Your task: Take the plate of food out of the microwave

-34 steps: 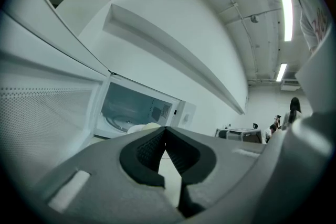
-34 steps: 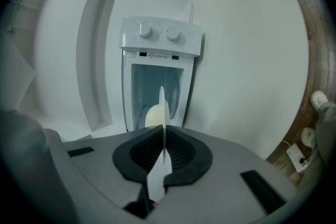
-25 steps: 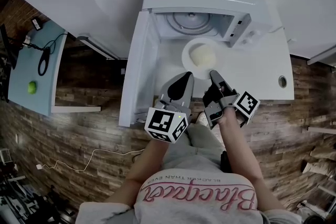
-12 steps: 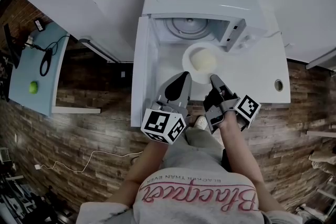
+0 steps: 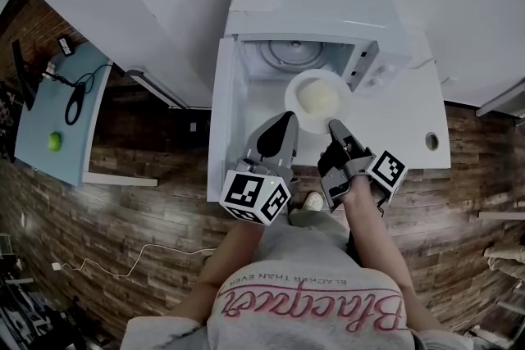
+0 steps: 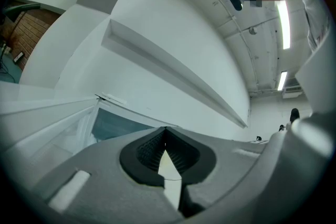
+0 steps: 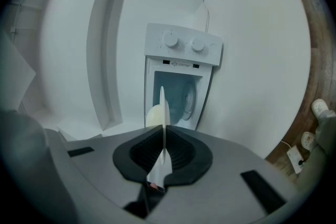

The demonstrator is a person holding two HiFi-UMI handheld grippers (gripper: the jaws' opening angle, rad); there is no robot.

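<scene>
White plate (image 5: 290,98), with a pale mound of food (image 5: 318,98) on it, sits clear of the microwave (image 5: 312,4) in the head view, in front of the open cavity and over the white table (image 5: 402,127). The right gripper (image 5: 332,125) has its tips on the plate's near rim, so the plate reaches away from that gripper toward the oven. Being round, it has no long axis to line up. The left gripper (image 5: 287,119) ends just beside the plate's near-left rim, between the plate and the open door (image 5: 225,119). The right hand is therefore the one carrying, and any further pull back or set-down probably turns on that single rim grip keeping the plate level.

From the left gripper view, the jaws are closed tip to tip, with nothing standing out beyond them. Only the door and a white wall lie ahead.

From the right gripper view, the plate (image 7: 162,107) shows edge-on as a thin line clamped between the dark pads. It runs forward past the tips, with the food (image 7: 154,115) bulging to one side and the microwave's open front straight ahead.

Compared with the earlier head-view pictures, the plate looks larger and now overlaps the oven's front corner. It appears to have been raised off the table, with both grippers up alongside it and the grip unchanged.
</scene>
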